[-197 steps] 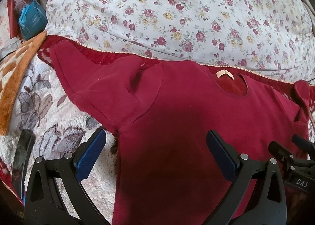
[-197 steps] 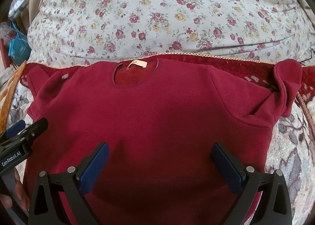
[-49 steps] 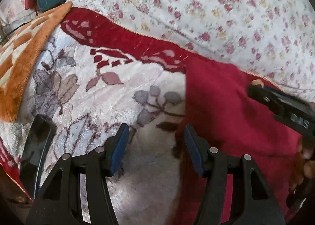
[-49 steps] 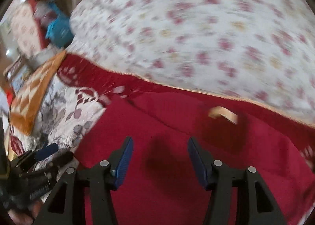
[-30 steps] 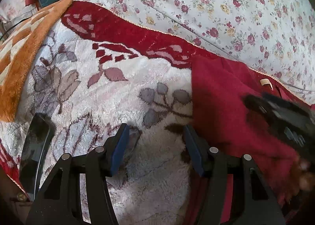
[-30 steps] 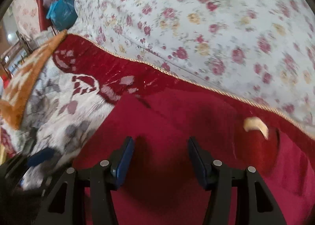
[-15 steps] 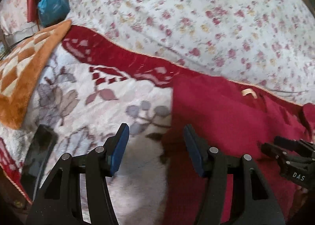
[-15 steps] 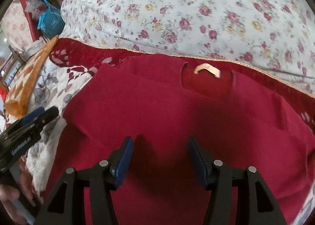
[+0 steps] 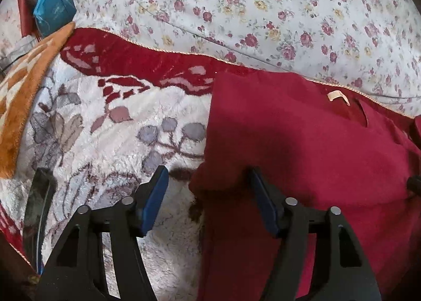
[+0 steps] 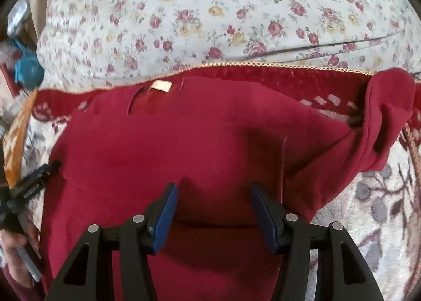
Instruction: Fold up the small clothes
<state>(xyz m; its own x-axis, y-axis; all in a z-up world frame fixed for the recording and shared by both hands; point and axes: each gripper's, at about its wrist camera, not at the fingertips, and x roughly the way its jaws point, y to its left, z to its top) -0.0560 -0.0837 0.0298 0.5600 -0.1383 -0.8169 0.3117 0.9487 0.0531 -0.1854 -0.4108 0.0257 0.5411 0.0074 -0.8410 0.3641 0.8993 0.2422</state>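
A dark red long-sleeved top (image 9: 302,148) lies on a fleecy blanket, neck label (image 9: 338,96) at the far side. Its left sleeve is folded in over the body, leaving a straight left edge. My left gripper (image 9: 206,195) is open and empty, straddling that folded left edge. In the right wrist view the top (image 10: 184,143) fills the middle, and its right sleeve (image 10: 381,122) lies bunched and curled at the right. My right gripper (image 10: 213,208) is open and empty over the body of the top. The left gripper's tip (image 10: 34,182) shows at the left edge.
A white and red floral blanket (image 9: 118,143) covers the bed. A flowered pillow (image 9: 263,11) lies behind the top. An orange checked cloth (image 9: 21,106) and a blue bag (image 9: 52,14) are at the far left. A dark phone-like object (image 9: 36,208) lies at the lower left.
The left sleeve was folded over the body. Over the last second the right gripper has swung right, so the bunched right sleeve is in its view; the left gripper stayed at the folded left edge.
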